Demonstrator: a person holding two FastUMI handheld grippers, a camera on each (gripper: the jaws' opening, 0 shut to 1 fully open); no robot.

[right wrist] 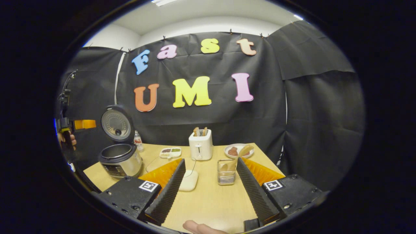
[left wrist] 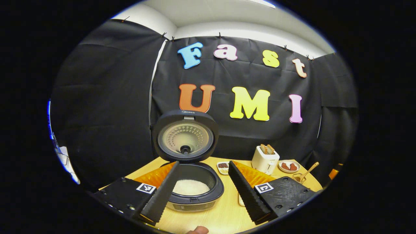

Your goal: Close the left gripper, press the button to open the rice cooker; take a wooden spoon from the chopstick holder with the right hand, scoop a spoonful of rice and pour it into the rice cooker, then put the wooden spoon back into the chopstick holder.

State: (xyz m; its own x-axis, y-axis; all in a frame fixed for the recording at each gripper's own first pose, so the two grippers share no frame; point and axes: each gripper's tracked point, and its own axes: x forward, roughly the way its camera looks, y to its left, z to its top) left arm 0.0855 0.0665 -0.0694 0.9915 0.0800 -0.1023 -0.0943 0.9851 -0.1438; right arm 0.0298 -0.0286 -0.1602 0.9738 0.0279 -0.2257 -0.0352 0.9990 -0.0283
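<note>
Lid up, the rice cooker [left wrist: 190, 187] stands open with white rice inside, just ahead of the left gripper [left wrist: 200, 188], whose jaws are spread and empty. Right gripper [right wrist: 208, 182] is open too, holding nothing; the wooden spoon [right wrist: 239, 156] leans in the chopstick holder [right wrist: 226, 174] straight ahead of it, handle tilted up and away from the cooker; this hand looks nearer.
</note>
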